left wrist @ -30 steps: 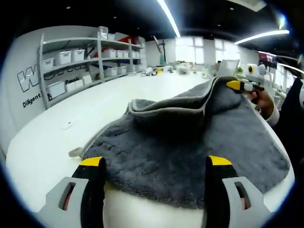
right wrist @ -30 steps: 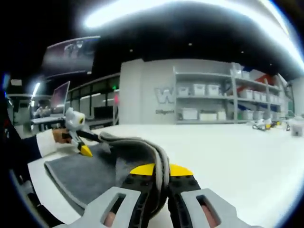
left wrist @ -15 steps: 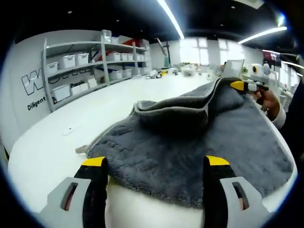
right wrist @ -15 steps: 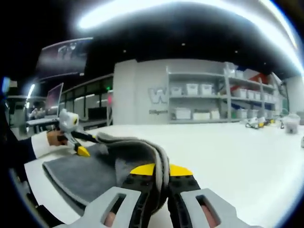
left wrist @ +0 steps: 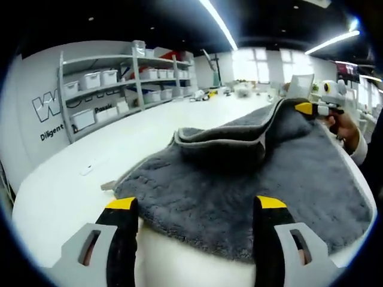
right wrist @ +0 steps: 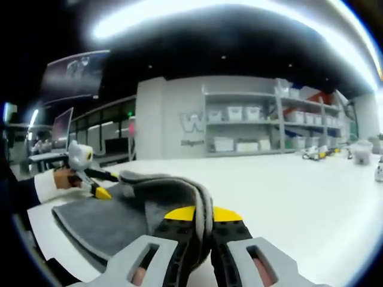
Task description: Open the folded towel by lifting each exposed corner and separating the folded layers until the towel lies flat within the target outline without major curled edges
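Little had moved since the earlier frames: both views had drifted slightly, the shelving sliding a touch across each, while the towel (left wrist: 239, 179) kept the same draped shape and the right gripper (right wrist: 203, 216) stayed clamped on its fold. In the right gripper view, the yellow-tipped jaws were pressed together on a doubled grey edge of the towel (right wrist: 179, 197), which rose between them and humped over just ahead, then fell away to the left onto the white table (right wrist: 299, 203). Left of that hump the left gripper (right wrist: 99, 190) came in with a hand (right wrist: 60, 178) and a white cuff behind it, its yellow tip resting at the towel's far edge. In the left gripper view, the left gripper (left wrist: 192, 203) stood wide apart and held nothing, its two yellow tips just at the near hem of the towel, which spread ahead between and beyond them. Farther ahead a pale-bordered fold stood raised, climbing to the upper right where the right gripper (left wrist: 311, 108) pinched its corner, a hand (left wrist: 346, 124) behind it. The table (left wrist: 72, 179) ran on to the left, with a small pale object (left wrist: 87, 170) lying on it well apart from the towel. Beyond stood grey shelves (left wrist: 114, 89) with white bins against a lettered wall.
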A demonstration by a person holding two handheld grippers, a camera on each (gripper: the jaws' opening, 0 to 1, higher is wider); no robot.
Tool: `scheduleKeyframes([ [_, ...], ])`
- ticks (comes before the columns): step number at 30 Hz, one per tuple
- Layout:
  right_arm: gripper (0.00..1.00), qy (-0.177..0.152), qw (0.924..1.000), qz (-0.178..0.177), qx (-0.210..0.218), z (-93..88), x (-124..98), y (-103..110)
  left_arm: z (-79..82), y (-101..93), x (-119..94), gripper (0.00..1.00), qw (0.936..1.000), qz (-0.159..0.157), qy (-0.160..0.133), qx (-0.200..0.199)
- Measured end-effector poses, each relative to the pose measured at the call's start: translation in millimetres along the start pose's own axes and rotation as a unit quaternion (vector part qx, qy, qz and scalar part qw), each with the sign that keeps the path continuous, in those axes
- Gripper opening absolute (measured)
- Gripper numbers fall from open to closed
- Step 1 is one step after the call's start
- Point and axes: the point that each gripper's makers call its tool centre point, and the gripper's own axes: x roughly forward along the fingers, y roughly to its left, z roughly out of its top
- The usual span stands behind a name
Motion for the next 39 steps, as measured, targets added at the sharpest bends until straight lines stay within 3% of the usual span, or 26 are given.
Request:
scheduleKeyframes([
  [24,0.01,-0.001,0.9997,-0.020,0.017,-3.5,-1.4,-22.8,7.9,-18.0,14.2,0.71,0.9998,0.018,-0.012,0.000],
  [39,0.01,0.000,0.9990,-0.037,0.023,-4.2,-2.3,-38.9,12.7,-17.8,22.2,0.71,0.9995,0.026,-0.016,0.001],
])
